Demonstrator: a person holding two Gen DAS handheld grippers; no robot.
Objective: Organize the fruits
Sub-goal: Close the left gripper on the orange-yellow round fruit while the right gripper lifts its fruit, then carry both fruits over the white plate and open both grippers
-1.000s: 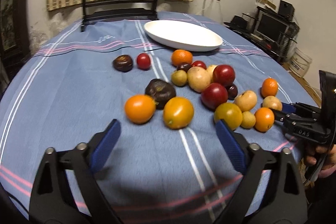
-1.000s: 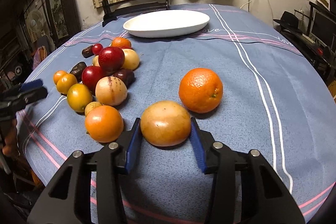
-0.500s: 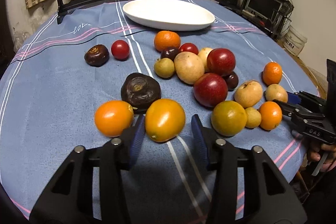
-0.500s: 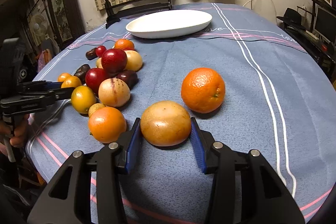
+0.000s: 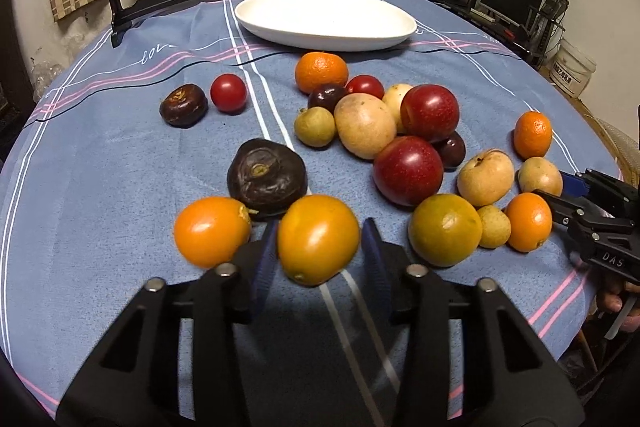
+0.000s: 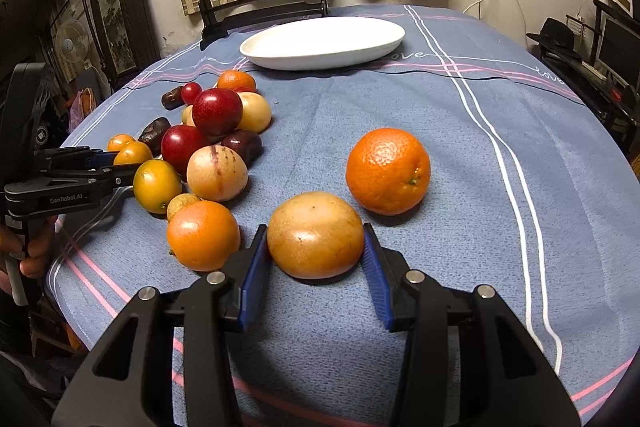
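1. Right now both grippers sit at the near edge of the table, each straddling one fruit.
2. Left gripper point(image 5: 319, 261): its jaws are closing on a yellow-orange fruit point(image 5: 318, 239) that sits between the blue pads. The left pad looks to be on the skin; on the right a thin gap seems to remain, so I judge the grasp not quite made.
3. To do this well, finish the squeeze gently, since the skin looks smooth and glossy and could slip or bruise. Centre the fruit on the pads before lifting.
4. Lift straight up: an orange fruit point(image 5: 212, 231) lies just beside the left pad, and a wrinkled dark fruit point(image 5: 267, 175) sits close behind. A sideways pull would likely roll them.
5. Right gripper point(image 6: 316, 259): clenched on a tan fruit point(image 6: 315, 234), both pads against its sides, the fruit resting on the cloth. It is round, shiny and faintly speckled.
6. Just left of it lies another orange point(image 6: 203, 235); a larger orange point(image 6: 388, 171) sits behind to the right, apart.
7. Farther off, red, yellow and dark fruits cluster mid-table.
8. Beyond them, a white dish point(image 5: 326, 21) stands empty, probably where the fruit goes.
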